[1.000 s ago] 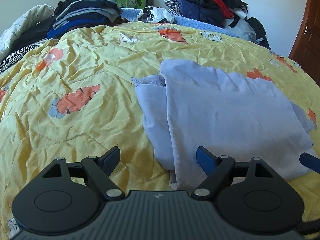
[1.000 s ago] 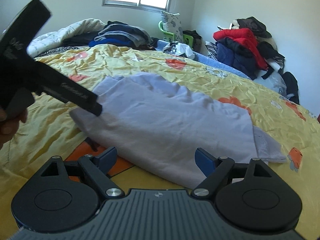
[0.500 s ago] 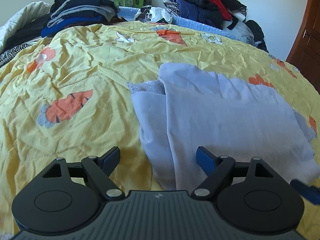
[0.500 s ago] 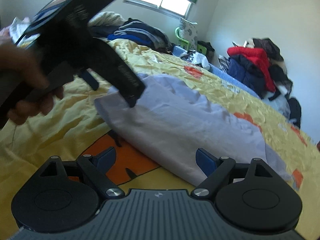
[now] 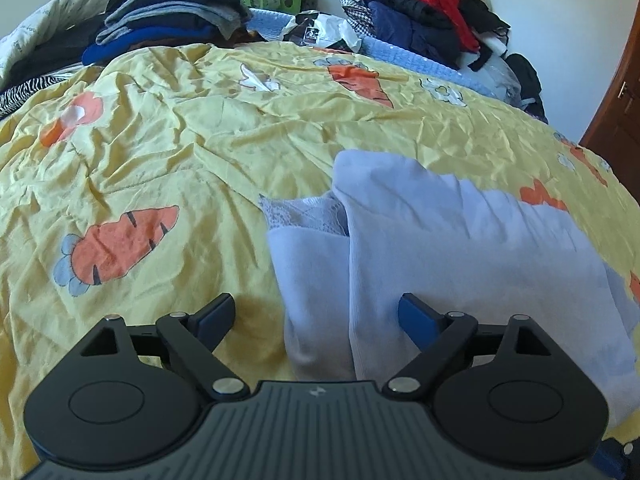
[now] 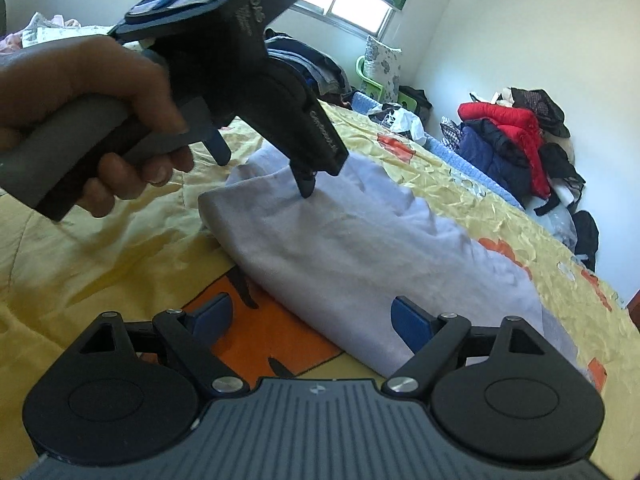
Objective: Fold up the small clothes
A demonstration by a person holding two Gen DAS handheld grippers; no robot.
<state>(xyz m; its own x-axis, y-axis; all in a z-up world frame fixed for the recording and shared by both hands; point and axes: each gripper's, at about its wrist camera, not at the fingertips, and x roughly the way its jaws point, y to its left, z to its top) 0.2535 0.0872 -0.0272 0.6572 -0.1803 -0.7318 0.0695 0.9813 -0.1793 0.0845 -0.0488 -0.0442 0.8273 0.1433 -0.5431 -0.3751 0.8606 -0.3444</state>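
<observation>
The pale lilac folded cotton garment (image 5: 460, 248) lies on the yellow carrot-print bed quilt (image 5: 160, 152). The left tongs (image 5: 316, 312) are opening, empty, over its near folded edge. The right tongs (image 6: 310, 316) stand apart, empty, at its near long edge.

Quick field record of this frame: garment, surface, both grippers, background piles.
garment: light blue garment, partly folded, flat on the bed
surface: yellow carrot-print quilt, wrinkled
left gripper: jaws opening, garment's near edge between them, pads not pressing
right gripper: open, at garment's near edge, holding nothing
background: folded dark stack; red and navy pile
</observation>
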